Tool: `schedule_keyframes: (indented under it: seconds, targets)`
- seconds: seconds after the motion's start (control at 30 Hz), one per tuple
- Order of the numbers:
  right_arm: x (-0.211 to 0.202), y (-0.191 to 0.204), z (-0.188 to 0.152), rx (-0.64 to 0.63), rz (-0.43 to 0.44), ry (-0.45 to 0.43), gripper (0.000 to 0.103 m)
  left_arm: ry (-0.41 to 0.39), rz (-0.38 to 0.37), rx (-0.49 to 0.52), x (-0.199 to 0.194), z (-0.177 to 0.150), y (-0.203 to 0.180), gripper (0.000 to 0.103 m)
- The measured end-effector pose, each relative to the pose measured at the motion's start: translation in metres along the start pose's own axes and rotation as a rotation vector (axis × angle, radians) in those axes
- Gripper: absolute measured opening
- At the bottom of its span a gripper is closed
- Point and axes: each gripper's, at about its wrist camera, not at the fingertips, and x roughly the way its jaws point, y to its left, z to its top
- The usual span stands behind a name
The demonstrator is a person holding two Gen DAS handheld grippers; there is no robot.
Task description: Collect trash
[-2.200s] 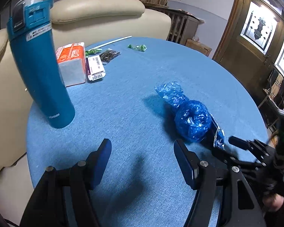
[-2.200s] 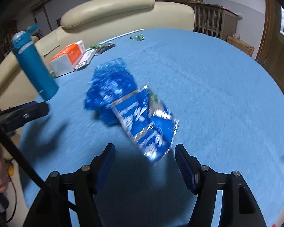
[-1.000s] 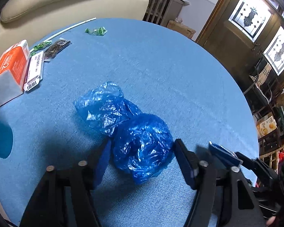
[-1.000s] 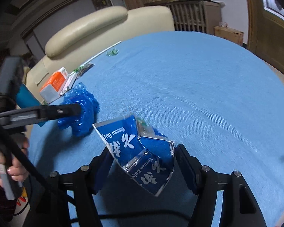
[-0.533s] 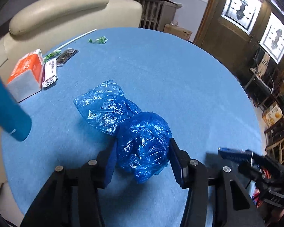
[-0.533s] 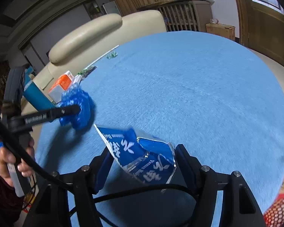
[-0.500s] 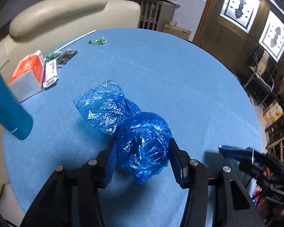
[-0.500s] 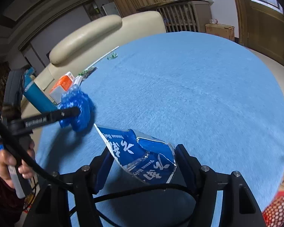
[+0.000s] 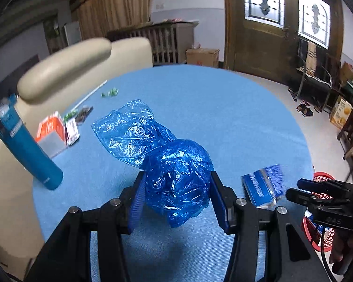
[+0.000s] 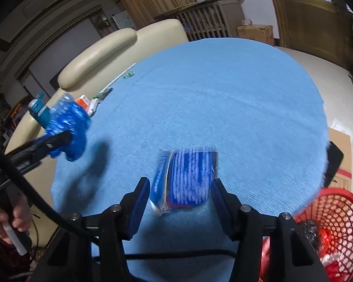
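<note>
The left tongs [image 9: 176, 197] pinch the crumpled blue plastic bag [image 9: 176, 178], its loose tail trailing toward 11 o'clock above the blue desk [image 9: 223, 108]. The right tongs [image 10: 180, 202] pinch a blue foil wrapper [image 10: 188, 178], long axis running up toward 12 o'clock; motion blur makes it hard to say how firmly the pads bite, but they appear closed against its sides.

The coming move turns on the red mesh basket [image 10: 331, 230]: it sits off the desk edge at about 4 o'clock from the right tongs, low and near, with trash already inside. In the left wrist view the same basket lies at 3 o'clock, beyond the right tongs, so the right hand is clearly nearer and probably drops first; the left must then cross the desk edge.

A teal bottle [image 9: 26, 148], an orange box [image 9: 50, 134] and small green scraps [image 9: 109, 92] remain around 10 o'clock, well apart from the path.
</note>
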Motion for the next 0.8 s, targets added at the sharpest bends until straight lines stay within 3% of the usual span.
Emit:
schedule_keyframes:
  seconds: [0.17,0.23,0.3,0.57,0.67,0.8]
  targets:
    - [0.008,-0.004,-0.001,0.030,-0.002,0.029,0.056,-0.008,-0.001,0.022,-0.002,0.000,-0.007,0.054]
    - [0.014,-0.004,0.000,0.046,0.001,0.042,0.059,-0.004,-0.003,0.023,-0.001,0.001,-0.007,0.054]
    - [0.019,-0.008,0.002,0.071,0.008,0.056,0.069,0.002,-0.003,0.019,0.000,0.001,-0.006,0.054]
    - [0.031,-0.024,0.007,0.211,0.089,0.059,0.072,0.053,-0.003,-0.013,0.017,-0.003,0.000,0.054]
    - [0.034,-0.024,0.012,0.226,0.070,0.044,0.072,0.057,-0.006,-0.010,0.017,-0.004,-0.001,0.054]
    - [0.039,-0.006,0.015,0.141,0.002,0.048,0.072,0.058,-0.012,-0.005,0.016,-0.006,-0.004,0.054]
